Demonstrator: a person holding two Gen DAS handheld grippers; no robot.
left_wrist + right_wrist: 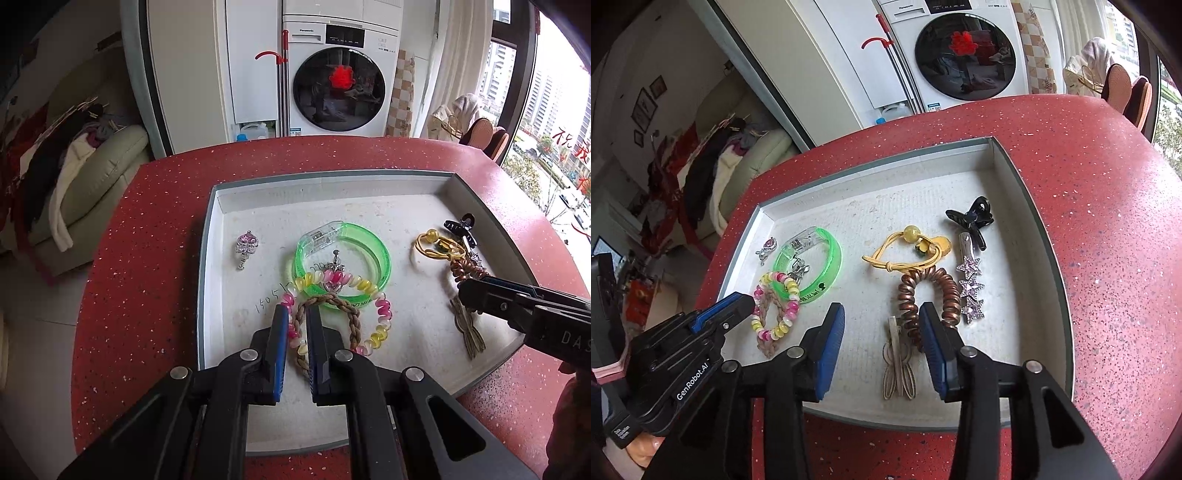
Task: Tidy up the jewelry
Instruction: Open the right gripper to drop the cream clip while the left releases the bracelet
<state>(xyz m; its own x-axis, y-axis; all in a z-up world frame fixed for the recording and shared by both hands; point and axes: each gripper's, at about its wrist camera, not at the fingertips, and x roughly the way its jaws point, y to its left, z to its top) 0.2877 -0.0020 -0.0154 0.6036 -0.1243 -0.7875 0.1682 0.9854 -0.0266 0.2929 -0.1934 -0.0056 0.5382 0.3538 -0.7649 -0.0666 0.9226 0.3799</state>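
Left wrist view: the left gripper [297,319] has its jaws drawn close on the braided rope bracelet [334,314], whose strand runs between the blue pads inside the white tray [221,295]. Looped around that braid lies the pink-and-yellow spiral hair tie [382,314], and both lean on the green bangle [369,258], just beyond the braid toward the tray's far wall. A crystal charm [334,277] sits on the bangle's near rim; a pink crystal brooch [246,245] lies apart, to the bangle's left.

Right of the bangle the right gripper [882,328] hangs over the tray floor with its jaws apart, gripping nothing; the copper spiral hair tie [929,291] arches just past them, one end touching the right pad's inner face, and a pale hair clip [897,365] lies flat between the pads. Beyond the copper tie sits a yellow elastic tie with beads [908,251], then a black claw clip [971,219]; a star barrette [971,284] lies at the copper tie's right. The tray rests on a red speckled table [1108,258].
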